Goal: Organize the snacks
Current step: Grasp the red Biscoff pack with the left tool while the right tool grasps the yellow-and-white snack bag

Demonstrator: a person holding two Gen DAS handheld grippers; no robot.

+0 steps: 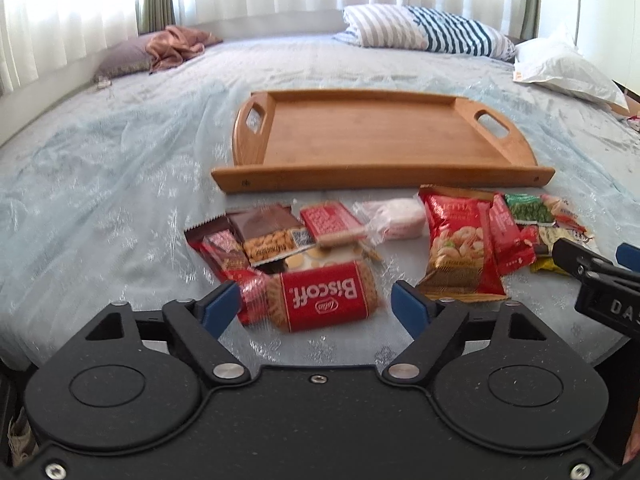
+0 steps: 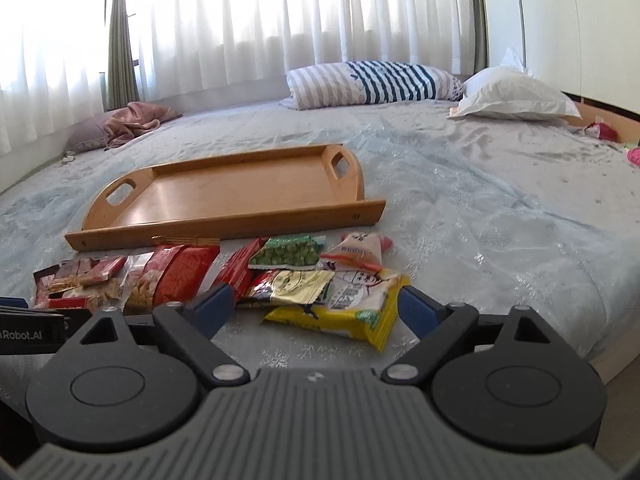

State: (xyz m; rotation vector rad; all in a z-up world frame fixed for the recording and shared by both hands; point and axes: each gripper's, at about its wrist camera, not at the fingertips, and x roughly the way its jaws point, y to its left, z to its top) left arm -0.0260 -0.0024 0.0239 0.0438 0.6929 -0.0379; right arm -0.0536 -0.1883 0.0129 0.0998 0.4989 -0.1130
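Note:
A wooden tray [image 1: 380,180] with two handles lies bare on the bed, just beyond a row of snack packs. My left gripper [image 1: 314,300] is open low over the near packs. A red Biscoff pack [image 1: 324,300] lies between its blue pads with a gap on each side. My right gripper [image 2: 314,304] is open too, and a yellow packet [image 2: 340,316] lies flat between its pads, untouched. Further packs include a red cashew bag [image 1: 456,240], a brown nut bar [image 1: 268,236], a green pea packet [image 2: 286,254] and a pink-white packet [image 1: 396,218]. The tray [image 2: 224,228] also shows in the right wrist view.
The light blue bedspread [image 1: 120,168] stretches out on all sides. Striped pillows [image 1: 424,30] and a white pillow [image 1: 560,68] lie at the far end. A brown cloth [image 1: 176,42] is at the far left. Curtains [image 2: 280,20] hang behind. The bed's edge drops off at the right [image 2: 600,360].

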